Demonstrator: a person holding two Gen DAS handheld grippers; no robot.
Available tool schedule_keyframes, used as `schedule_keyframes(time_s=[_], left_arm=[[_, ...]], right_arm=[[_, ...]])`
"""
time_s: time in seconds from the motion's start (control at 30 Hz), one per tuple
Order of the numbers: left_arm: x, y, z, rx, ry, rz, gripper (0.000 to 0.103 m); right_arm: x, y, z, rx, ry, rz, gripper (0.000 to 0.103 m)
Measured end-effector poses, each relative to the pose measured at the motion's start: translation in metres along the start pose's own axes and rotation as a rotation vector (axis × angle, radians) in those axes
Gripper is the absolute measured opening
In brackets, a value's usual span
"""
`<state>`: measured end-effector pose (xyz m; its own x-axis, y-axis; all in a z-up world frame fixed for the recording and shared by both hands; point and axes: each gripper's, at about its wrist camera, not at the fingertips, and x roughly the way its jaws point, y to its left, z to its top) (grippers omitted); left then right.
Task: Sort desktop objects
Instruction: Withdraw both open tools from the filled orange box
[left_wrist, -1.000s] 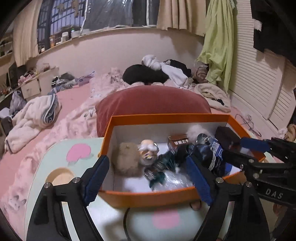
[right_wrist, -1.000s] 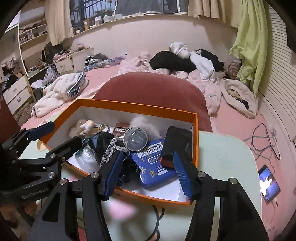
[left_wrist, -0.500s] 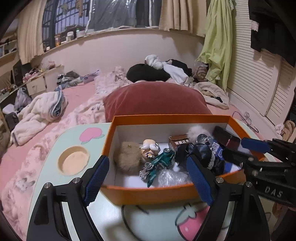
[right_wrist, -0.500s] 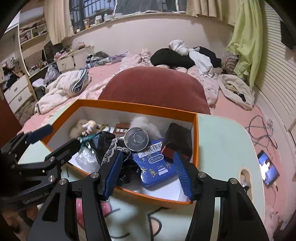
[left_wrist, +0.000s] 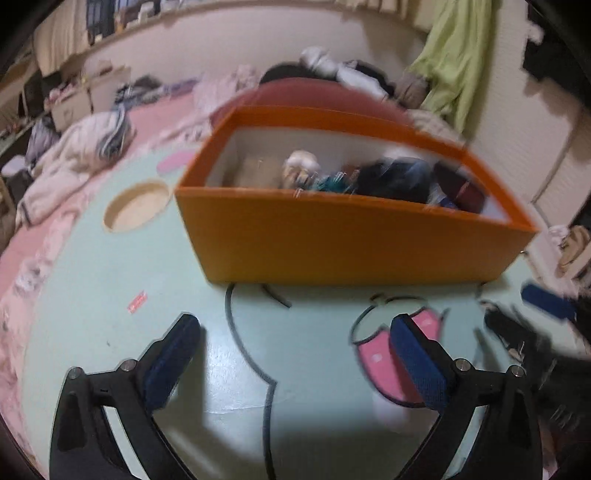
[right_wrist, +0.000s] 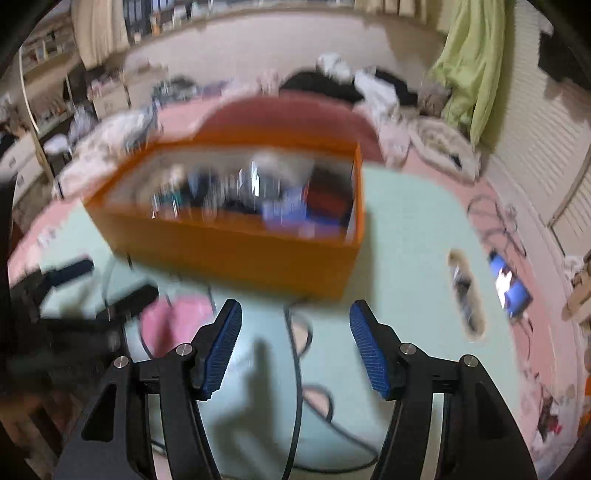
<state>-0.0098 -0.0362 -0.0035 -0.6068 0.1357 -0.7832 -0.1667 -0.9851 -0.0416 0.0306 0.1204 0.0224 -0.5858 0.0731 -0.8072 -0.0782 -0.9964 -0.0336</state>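
An open orange rectangular cardboard box (left_wrist: 332, 240) stands upright on the pale green table. Blurred small objects (left_wrist: 369, 177) fill it.

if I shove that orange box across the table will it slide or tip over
Probably slides: the orange box looks low and wide, sitting flat on the smooth table. It looks like cardboard, so its walls may flex. The loose clutter inside likely shifts.

Box (left_wrist: 343, 243) of small objects (left_wrist: 373, 177) on the counter (left_wrist: 110, 280), ahead of both claws; round recess (left_wrist: 135, 206) to its left, cushion (right_wrist: 284, 114) and bed (left_wrist: 155, 114) behind
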Motion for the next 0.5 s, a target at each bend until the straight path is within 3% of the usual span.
schedule_keyframes(time_s=[0.03, 0.07, 0.13, 0.23, 0.5], left_arm=[[0.004, -0.002, -0.001, 0.014, 0.017, 0.042, 0.103], [0.003, -0.003, -0.001, 0.019, 0.010, 0.039, 0.103], [0.001, -0.005, -0.003, 0.022, 0.008, 0.038, 0.103], [0.000, -0.007, -0.004, 0.024, 0.006, 0.040, 0.103], [-0.002, -0.011, -0.008, 0.025, 0.007, 0.034, 0.103]], right_arm=[[0.010, 0.002, -0.005, -0.010, 0.040, -0.019, 0.067], [0.010, 0.000, -0.008, 0.007, 0.008, -0.012, 0.074], [0.013, -0.001, -0.009, 0.012, 0.027, -0.001, 0.081], [0.020, -0.004, -0.011, 0.013, 0.044, 0.041, 0.100], [0.023, -0.004, -0.012, -0.010, 0.053, 0.055, 0.103]])
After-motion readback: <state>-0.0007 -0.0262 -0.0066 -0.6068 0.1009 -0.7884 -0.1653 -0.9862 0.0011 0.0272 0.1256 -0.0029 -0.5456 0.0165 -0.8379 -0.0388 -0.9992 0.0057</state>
